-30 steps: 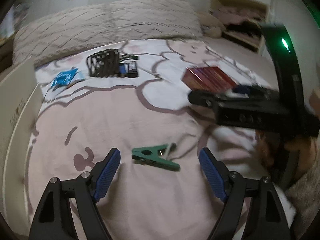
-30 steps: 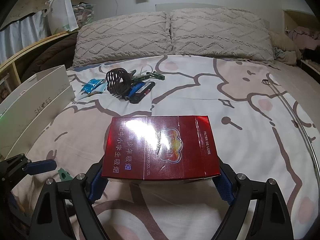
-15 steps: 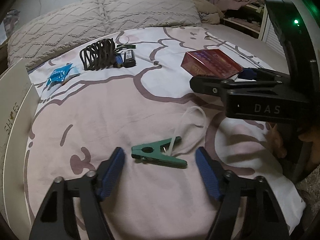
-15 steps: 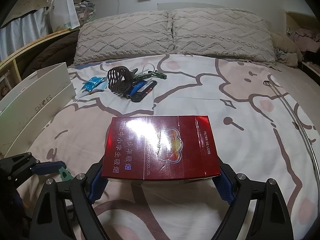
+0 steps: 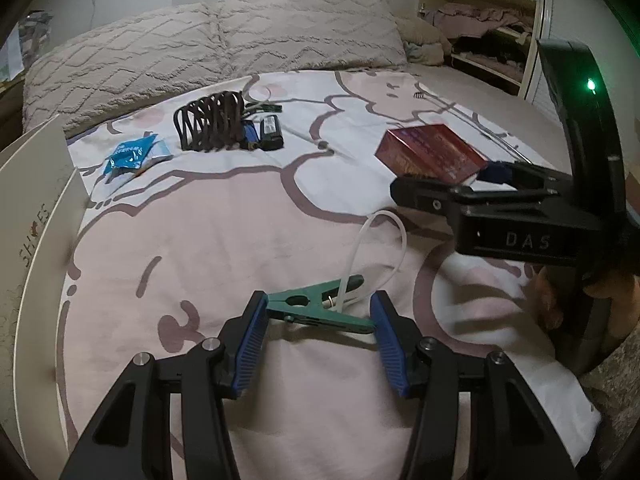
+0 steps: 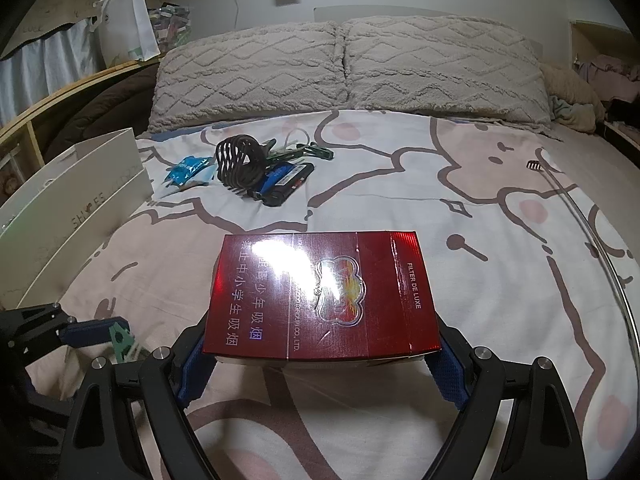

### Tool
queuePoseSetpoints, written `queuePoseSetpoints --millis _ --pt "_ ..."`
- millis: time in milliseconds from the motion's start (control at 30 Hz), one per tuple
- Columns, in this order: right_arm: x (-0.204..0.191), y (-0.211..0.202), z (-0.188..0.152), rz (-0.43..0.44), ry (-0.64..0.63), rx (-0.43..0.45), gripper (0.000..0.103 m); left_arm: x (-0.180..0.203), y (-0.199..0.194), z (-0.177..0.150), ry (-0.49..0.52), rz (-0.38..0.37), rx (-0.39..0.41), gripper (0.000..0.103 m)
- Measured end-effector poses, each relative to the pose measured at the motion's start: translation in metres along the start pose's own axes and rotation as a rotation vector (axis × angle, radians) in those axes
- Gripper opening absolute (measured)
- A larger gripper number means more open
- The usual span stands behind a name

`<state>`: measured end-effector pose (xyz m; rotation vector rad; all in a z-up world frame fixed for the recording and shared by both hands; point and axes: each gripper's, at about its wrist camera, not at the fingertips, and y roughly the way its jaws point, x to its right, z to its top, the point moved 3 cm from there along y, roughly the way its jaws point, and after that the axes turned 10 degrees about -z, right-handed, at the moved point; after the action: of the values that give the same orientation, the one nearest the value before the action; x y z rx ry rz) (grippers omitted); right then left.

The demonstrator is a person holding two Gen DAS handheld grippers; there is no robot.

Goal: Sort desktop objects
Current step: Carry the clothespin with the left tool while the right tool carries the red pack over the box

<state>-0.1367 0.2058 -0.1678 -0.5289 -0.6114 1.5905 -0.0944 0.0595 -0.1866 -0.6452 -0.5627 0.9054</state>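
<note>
Between the blue pads of the left gripper (image 5: 318,326), near the front edge of the bed, lies the green clip (image 5: 316,308) with a loop of white cord (image 5: 384,248) rising from its far end. The jaws have just been closing, and both pads now touch the clip's two ends, so the clip is grasped, lying crosswise on the pink-patterned bedspread (image 5: 200,240). To the right and a little farther off, the right gripper (image 6: 320,360) holds the red cigarette box (image 6: 320,296) clamped between its pads just above the cover; the box looks level and squarely held. Farther still, toward the pillows (image 6: 344,72), sit the objects not yet handled: a dark wire-mesh holder (image 5: 210,126) lying on its side, a blue-and-black lighter (image 5: 266,134) touching it, another green clip (image 6: 310,151) just behind it and a blue sachet (image 5: 134,154) to its left. Along the far left edge of the bed stands a white shoe box (image 6: 76,208), open-topped, which looks like the likely place for sorted things, though that is a guess. The step in hand seems to be picking up the clip while the box waits in the other hand. The next move calls for lifting the clip straight up without letting it pivot between the pads, since the grip is only on its tips and the trailing cord could snag on the cover.
</note>
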Motion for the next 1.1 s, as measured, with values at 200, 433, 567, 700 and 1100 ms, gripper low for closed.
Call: queuePoseSetpoints --millis 200,433,567,700,1100 --pt "0.001 -0.006 0.005 0.029 0.015 0.017 0.090 -0.002 -0.008 0.008 0.009 0.016 0.028 0.052" --pt "0.000 -0.022 0.016 0.047 0.023 0.061 0.090 -0.004 -0.024 0.032 0.035 0.043 0.076 0.052" --pt "0.000 -0.031 0.021 0.058 0.024 0.089 0.090 -0.006 -0.036 0.047 0.043 0.052 0.109 0.052" --pt "0.001 -0.039 0.025 0.062 0.030 0.098 0.090 -0.010 -0.052 0.066 0.050 0.063 0.160 0.052" --pt "-0.010 -0.064 0.042 0.081 0.035 0.162 0.090 -0.061 -0.109 0.093 -0.053 0.134 0.309 0.052"
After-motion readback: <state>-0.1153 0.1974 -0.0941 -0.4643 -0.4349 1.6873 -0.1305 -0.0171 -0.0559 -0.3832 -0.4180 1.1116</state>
